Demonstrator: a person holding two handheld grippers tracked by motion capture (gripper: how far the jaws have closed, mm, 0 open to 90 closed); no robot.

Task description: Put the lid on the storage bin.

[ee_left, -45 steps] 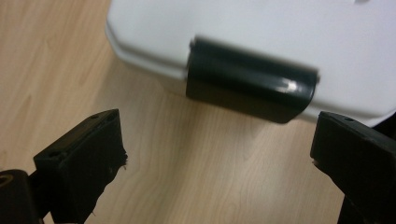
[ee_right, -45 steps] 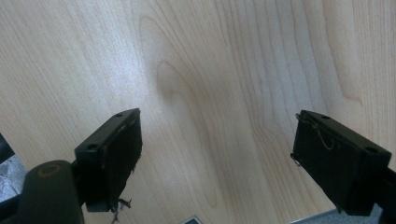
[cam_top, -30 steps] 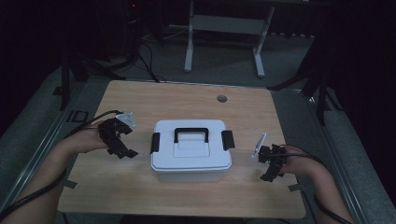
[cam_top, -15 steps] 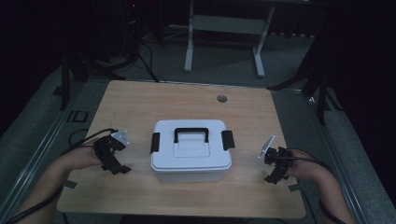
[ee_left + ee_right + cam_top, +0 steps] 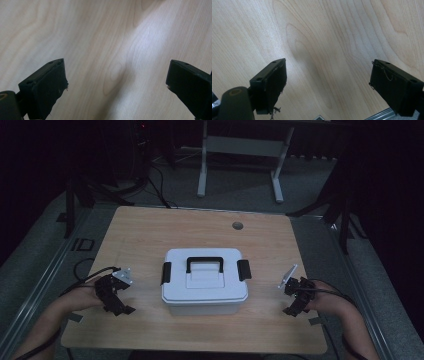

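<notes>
A white plastic box [image 5: 205, 281] with a black handle [image 5: 204, 263] and black side latches sits shut in the middle of the wooden table [image 5: 150, 235]. My left gripper [image 5: 119, 306] rests low over the table to the box's left, apart from it. In the left gripper view its jaws stand wide open over bare wood [image 5: 112, 62], the left gripper [image 5: 116, 82] holding nothing. My right gripper [image 5: 293, 309] sits to the box's right, near the table's edge. In the right gripper view the right gripper [image 5: 328, 85] is open over bare wood [image 5: 324, 37].
A round cable hole [image 5: 237, 225] lies in the table's far side. Cables [image 5: 87, 272] trail from the left gripper across the table's left edge. A metal desk frame [image 5: 240, 150] stands on the floor beyond. Table edge rail [image 5: 382, 113] shows under the right gripper.
Both grippers have drawn back toward the near edge of the table, away from the box's sides. The box has not moved.
</notes>
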